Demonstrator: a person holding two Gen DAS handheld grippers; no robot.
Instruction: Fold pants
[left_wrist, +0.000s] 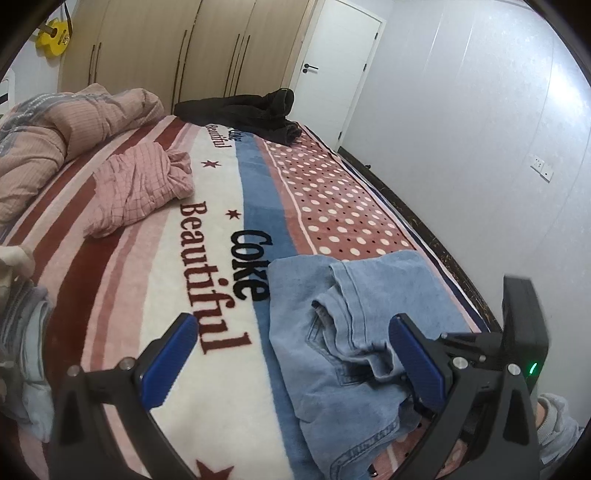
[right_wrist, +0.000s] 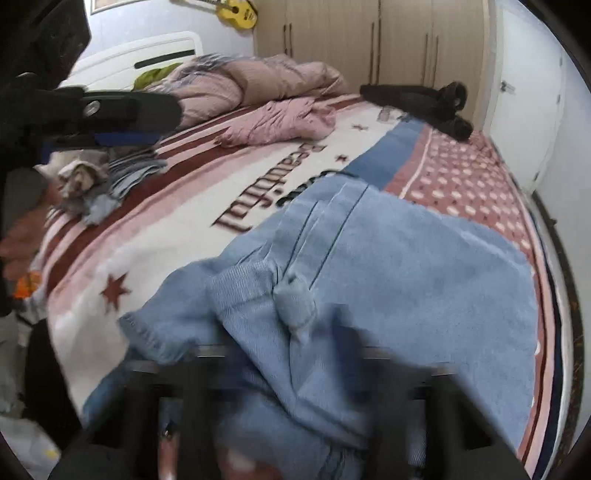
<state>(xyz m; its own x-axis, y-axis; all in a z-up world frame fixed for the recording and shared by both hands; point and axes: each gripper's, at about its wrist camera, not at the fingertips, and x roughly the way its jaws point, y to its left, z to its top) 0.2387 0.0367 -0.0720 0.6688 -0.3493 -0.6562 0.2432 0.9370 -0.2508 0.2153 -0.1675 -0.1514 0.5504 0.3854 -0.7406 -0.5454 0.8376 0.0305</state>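
Jaws of left gripper (left_wrist: 291, 363) spread wide over jeans (left_wrist: 354, 332); right's too blurred to tell

The left gripper (left_wrist: 295, 358) occupied the lower part of its own wrist view, blue-padded fingers (left_wrist: 168, 354) spread wide apart with nothing between them. The right gripper (right_wrist: 295, 406) lay along the bottom edge of its view, heavily blurred; the spacing of its jaws could not be determined.
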